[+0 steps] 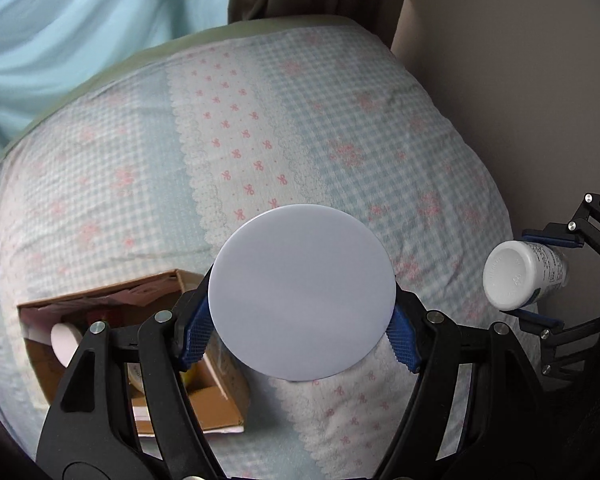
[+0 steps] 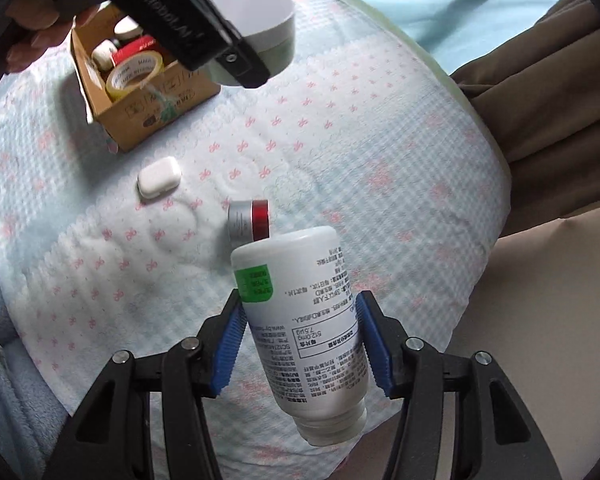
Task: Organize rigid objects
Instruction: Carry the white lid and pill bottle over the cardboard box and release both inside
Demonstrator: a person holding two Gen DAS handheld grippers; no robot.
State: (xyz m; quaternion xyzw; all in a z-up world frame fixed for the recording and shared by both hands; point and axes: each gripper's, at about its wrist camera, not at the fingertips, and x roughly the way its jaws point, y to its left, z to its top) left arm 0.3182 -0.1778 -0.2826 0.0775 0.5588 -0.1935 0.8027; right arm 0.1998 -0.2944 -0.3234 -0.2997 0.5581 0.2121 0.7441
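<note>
**Both grippers loaded above the bed**

Left gripper [image 1: 302, 332]: its blue pads [image 1: 196, 330] are clamped on opposite sides of a round pale container [image 1: 302, 292], whose flat circular face fills the centre of the left wrist view. In the right wrist view the same container [image 2: 266, 32] appears as a white cup-shaped body held above the far part of the bed, just beside the cardboard box [image 2: 140, 84].

Right gripper [image 2: 300, 344]: closed on a white bottle [image 2: 304, 328] with a printed label and a green patch. The bottle is tilted, base pointing away from the camera, neck toward it, and is held clear of the bedspread [image 2: 340, 160].

Cardboard box: rests on the bedspread toward the far left corner of the bed. It holds a yellowish tape roll [image 2: 134, 74], a red tape roll [image 2: 134, 48] and small white jars.

Loose items on the bedspread: a white rounded case [image 2: 159, 178] near the box, and a silver-and-red cylinder [image 2: 248, 221] lying on its side, just beyond the bottle's base.
</note>
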